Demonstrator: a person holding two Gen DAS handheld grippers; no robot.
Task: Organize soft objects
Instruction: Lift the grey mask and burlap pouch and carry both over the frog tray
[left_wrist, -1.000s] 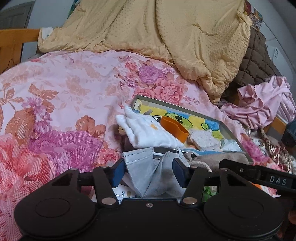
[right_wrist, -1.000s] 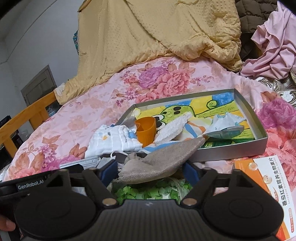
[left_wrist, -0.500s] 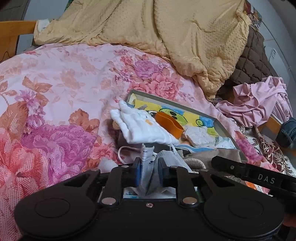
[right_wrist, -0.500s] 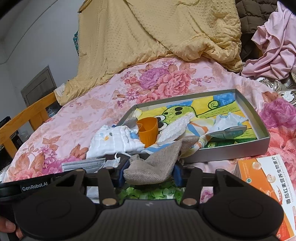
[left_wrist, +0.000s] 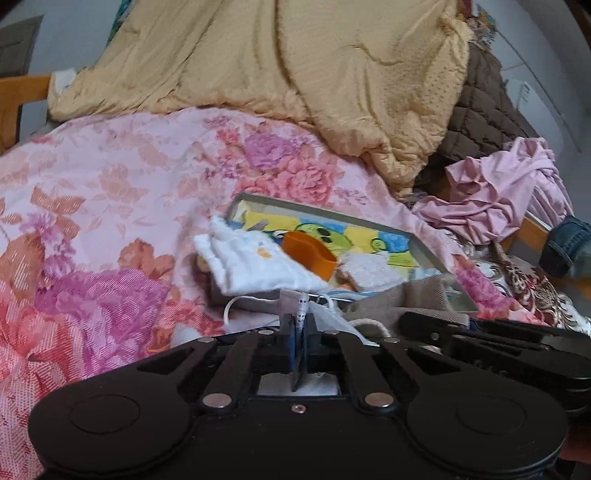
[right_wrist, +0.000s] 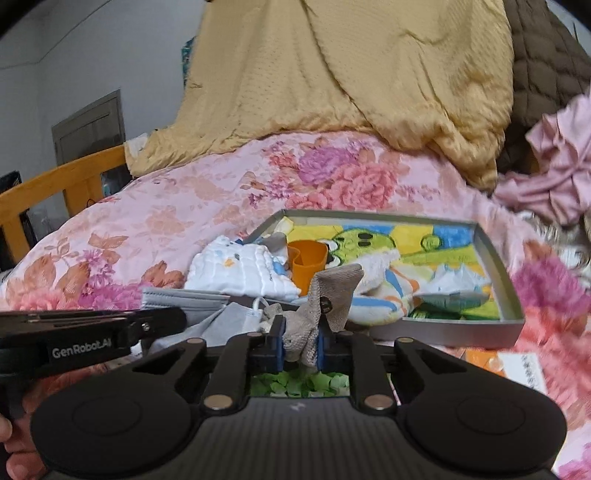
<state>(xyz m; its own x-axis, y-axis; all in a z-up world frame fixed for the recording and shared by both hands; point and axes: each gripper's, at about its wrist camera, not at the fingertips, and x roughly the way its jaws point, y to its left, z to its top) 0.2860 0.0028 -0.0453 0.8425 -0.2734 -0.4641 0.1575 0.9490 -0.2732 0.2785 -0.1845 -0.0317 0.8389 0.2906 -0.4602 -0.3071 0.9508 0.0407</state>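
**Both grippers pinching soft items, near edge of tray**

Left gripper (left_wrist: 300, 328): clamped fully on grey mask (right_wrist: 236, 319), thin pleated edge between pads; ear loop trailing left over the quilt (left_wrist: 110, 177). Pinch at the edge probably chosen to lift the flat mask clear of the pile.

Right gripper (right_wrist: 300, 341): closing on beige pouch (right_wrist: 328, 295), bunched cloth filling the narrow gap; free end standing up toward the tray (right_wrist: 495, 254). Grip near the cord end likely to keep the pouch from unfolding.

Mask and pouch side by side, just near of the tray. White cloth (left_wrist: 255, 262) and orange cup (left_wrist: 310, 254) at the tray's left corner, untouched. Likely destination: tray.
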